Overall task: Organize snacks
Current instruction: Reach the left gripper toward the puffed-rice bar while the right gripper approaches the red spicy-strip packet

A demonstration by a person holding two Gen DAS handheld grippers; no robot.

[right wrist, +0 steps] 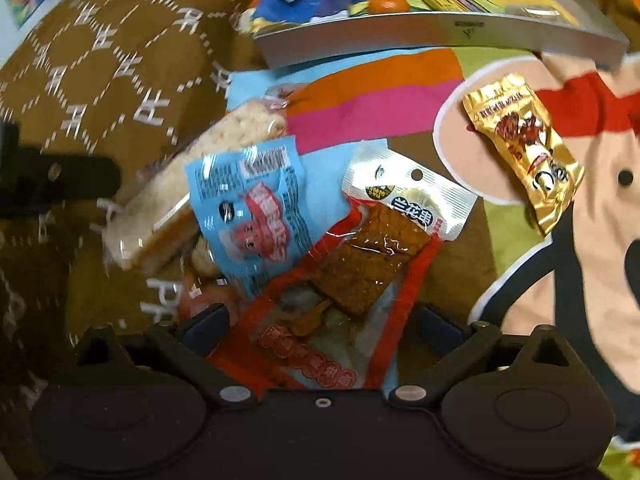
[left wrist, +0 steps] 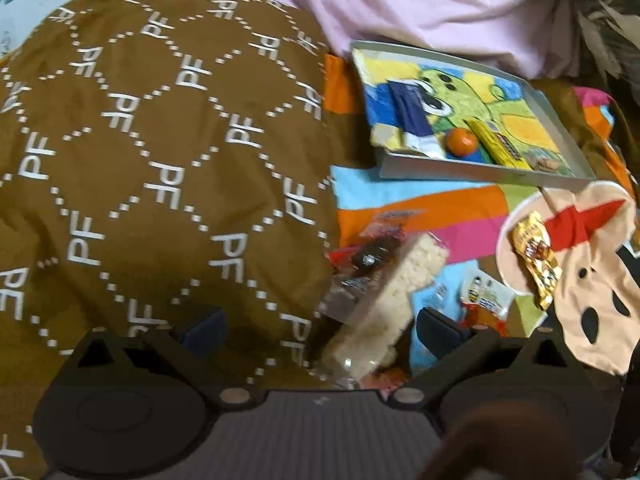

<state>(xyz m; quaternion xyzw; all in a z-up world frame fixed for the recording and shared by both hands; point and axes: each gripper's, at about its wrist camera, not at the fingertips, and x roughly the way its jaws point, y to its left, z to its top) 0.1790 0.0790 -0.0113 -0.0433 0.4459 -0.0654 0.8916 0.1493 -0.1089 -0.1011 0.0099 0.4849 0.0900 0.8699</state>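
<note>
left hand-held gripper (left wrist: 320,332) spread wide, rice-crisp bar (left wrist: 384,300) lying loose between fingers | right hand-held gripper (right wrist: 320,328) apart over red tofu packet (right wrist: 340,280) on bedspread | tray (left wrist: 480,170) beyond | packet best pinched mid-body

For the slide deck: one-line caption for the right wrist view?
Open right tool over a red-edged tofu snack packet, blue packet and rice cake bar beside it, tray beyond.

Brown PF-patterned cloth (left wrist: 160,140) (rumpled) beside pink fabric (left wrist: 400,0).
</note>
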